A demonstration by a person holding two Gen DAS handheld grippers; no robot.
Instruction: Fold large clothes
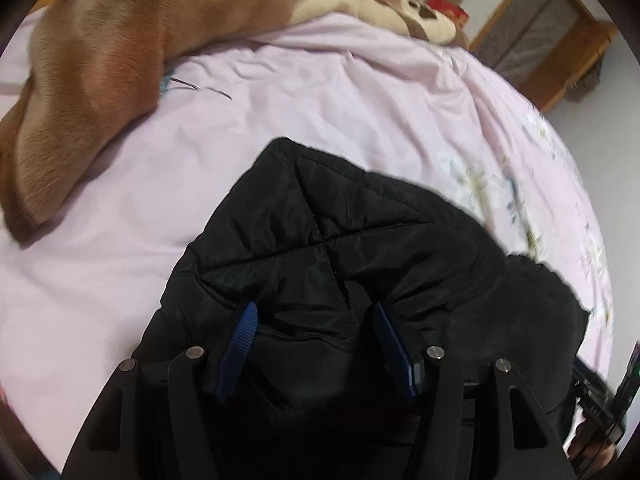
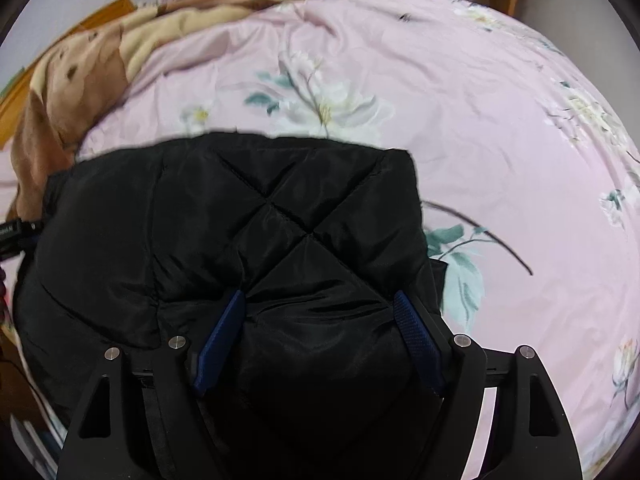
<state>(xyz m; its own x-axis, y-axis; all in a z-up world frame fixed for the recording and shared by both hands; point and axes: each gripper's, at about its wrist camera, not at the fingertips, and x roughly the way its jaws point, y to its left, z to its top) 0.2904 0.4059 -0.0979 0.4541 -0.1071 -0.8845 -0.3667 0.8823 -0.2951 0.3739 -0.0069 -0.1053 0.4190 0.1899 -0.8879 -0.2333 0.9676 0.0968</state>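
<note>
Pink floral bedsheet (image 2: 460,120), brown blanket (image 1: 92,64) far left. Black jacket (image 1: 320,220) on the near side, bunched between both grippers' pads: left gripper (image 1: 316,316), right gripper (image 2: 320,304). Wooden cabinet (image 1: 552,40) only in left view.

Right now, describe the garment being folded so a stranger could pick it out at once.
Start at the bed, spread with a pink floral sheet. A brown and cream blanket lies bunched at its far side. Nearer, the black jacket is the only dark item, puffy, shiny, with diamond quilting.
</note>
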